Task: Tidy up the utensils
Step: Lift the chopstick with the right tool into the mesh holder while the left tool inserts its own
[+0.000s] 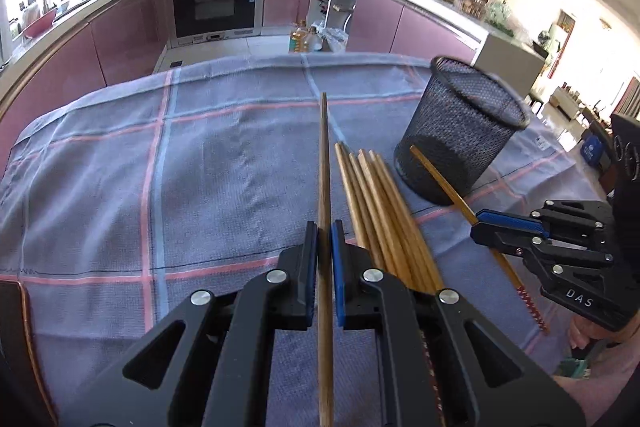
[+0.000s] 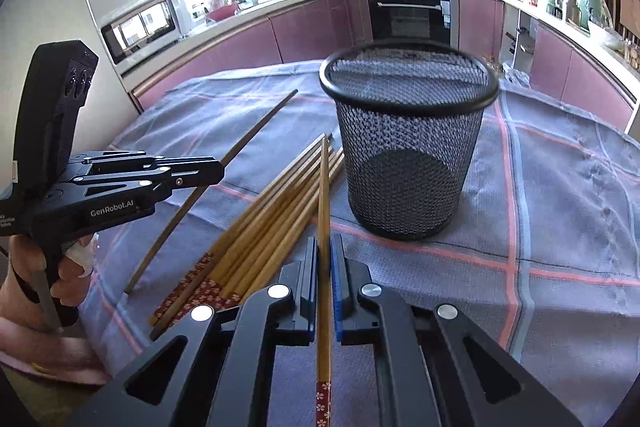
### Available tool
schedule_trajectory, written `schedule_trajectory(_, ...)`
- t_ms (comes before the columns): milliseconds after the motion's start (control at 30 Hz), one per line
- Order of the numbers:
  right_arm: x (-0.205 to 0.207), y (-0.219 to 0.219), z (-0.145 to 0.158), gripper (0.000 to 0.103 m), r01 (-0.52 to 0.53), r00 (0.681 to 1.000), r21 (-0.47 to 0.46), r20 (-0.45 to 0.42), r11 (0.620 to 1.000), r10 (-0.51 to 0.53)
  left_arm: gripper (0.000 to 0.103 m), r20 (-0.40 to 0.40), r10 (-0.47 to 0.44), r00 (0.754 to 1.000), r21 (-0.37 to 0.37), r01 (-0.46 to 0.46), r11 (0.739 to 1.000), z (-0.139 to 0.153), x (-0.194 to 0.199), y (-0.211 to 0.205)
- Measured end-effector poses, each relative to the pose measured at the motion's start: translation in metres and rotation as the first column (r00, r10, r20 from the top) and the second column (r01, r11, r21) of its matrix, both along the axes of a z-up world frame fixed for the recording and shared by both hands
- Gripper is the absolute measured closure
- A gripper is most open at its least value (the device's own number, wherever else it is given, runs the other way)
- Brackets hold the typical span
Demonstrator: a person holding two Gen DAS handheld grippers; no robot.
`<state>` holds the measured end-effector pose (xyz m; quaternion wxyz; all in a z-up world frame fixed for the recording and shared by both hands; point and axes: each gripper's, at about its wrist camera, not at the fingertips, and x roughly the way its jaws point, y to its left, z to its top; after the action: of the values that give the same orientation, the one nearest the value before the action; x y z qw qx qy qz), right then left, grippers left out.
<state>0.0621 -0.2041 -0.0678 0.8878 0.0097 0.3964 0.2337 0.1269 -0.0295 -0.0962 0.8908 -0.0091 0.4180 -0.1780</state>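
My left gripper (image 1: 325,259) fingers pinch a plain dark wooden chopstick (image 1: 325,163); my right gripper (image 2: 325,271) fingers pinch a lighter, floral-ended chopstick (image 2: 324,211). Pick-up done, I judge; next, tip both into the black mesh cup (image 2: 408,155) standing on the checked-cloth desk (image 2: 560,227) beside the remaining bundle (image 2: 264,227).

White lettering "DAS" stands on the right claw (image 1: 478,221), and "GenRobot.AI" on the left claw (image 2: 222,169).
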Motion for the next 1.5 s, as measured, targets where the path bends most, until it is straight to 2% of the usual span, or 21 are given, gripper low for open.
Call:
schedule_trajectory(333, -0.017, -0.016, 0.047, 0.097, -0.020, 0.994, 0.124, 0.107, 0.992, 0.006, 0.095, 0.109, -0.043, 0.993, -0.144, 0.059, 0.988, 0.067, -0.031, 0.015)
schedule_trajectory(800, -0.010, -0.031, 0.094, 0.097, -0.029, 0.974, 0.210, 0.228, 0.977, -0.020, 0.095, 0.238, -0.044, 0.970, -0.234, 0.102, 0.967, 0.133, -0.046, 0.011)
schedule_trajectory(1267, 0.014, -0.051, 0.162, 0.097, -0.007, 0.924, 0.224, 0.374, 0.975, -0.079, 0.095, 0.397, -0.065, 0.916, -0.260, 0.180, 0.949, 0.211, -0.028, -0.024)
schedule_trajectory(1400, 0.025, -0.057, 0.166, 0.097, 0.018, 0.913, 0.223, 0.393, 0.975, -0.107, 0.095, 0.397, -0.084, 0.914, -0.239, 0.191, 0.952, 0.216, -0.017, -0.042)
schedule_trajectory(1500, 0.038, -0.055, 0.158, 0.097, 0.031, 0.925, 0.206, 0.365, 0.978, -0.107, 0.095, 0.375, -0.094, 0.922, -0.204, 0.181, 0.962, 0.205, -0.005, -0.057)
